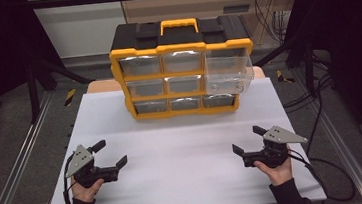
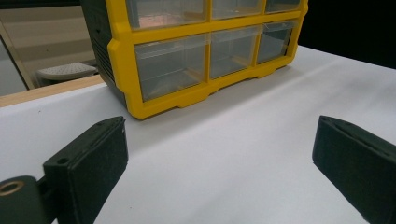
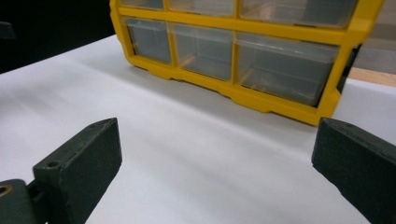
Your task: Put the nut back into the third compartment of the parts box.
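While the yellow-and-black drawer organizer [image 1: 182, 66] stands at the far middle of the white bench [image 1: 184, 157], its top-right clear drawer [image 1: 229, 73] is pulled out toward the person. Near the organizer's front, well apart from it, the left tool [image 1: 109, 153] and the right tool [image 1: 245, 140] rest with jaws spread wide, empty.

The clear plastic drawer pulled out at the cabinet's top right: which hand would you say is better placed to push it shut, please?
Probably the right. The clear plastic drawer juts out on the right tongs' side, while the left tongs would need to cross over. Both are open and empty.
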Motion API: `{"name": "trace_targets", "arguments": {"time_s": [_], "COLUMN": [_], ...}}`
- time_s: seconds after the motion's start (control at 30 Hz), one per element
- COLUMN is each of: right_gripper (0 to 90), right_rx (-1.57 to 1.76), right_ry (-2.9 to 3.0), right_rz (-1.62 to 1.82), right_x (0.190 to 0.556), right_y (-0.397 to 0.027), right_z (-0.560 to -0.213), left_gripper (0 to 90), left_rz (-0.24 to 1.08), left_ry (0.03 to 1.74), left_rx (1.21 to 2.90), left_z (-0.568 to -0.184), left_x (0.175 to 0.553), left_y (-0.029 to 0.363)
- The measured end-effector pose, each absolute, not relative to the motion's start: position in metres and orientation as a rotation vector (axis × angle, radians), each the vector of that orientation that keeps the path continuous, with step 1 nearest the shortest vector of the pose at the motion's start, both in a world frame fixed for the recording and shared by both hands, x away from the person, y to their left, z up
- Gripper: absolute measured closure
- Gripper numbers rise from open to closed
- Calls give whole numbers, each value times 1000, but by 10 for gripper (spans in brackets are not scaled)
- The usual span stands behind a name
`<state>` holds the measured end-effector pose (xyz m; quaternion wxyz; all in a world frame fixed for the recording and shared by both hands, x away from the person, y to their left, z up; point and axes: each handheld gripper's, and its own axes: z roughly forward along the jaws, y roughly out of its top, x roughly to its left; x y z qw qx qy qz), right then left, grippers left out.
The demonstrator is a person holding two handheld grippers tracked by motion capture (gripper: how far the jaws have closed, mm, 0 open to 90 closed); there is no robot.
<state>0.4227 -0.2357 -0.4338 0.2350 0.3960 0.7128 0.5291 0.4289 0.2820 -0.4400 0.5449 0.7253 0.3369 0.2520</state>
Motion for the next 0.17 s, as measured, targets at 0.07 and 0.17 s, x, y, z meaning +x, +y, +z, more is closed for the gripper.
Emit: {"name": "trace_targets", "arguments": {"time_s": [0.07,0.17], "right_gripper": [21,21], "right_rx": [1098,1109], "right_ry": [1958,1957], "right_rz": [1444,1436], "right_x": [423,424], "right_y": [-239,-242], "right_z": [-437,-440], "left_gripper": [34,34], "left_rz": [599,599], "left_ry": [798,800], "left_rx": [1720,1721], "left_z": [-440,-440], "left_x": [429,429], "left_y": [282,282]}}
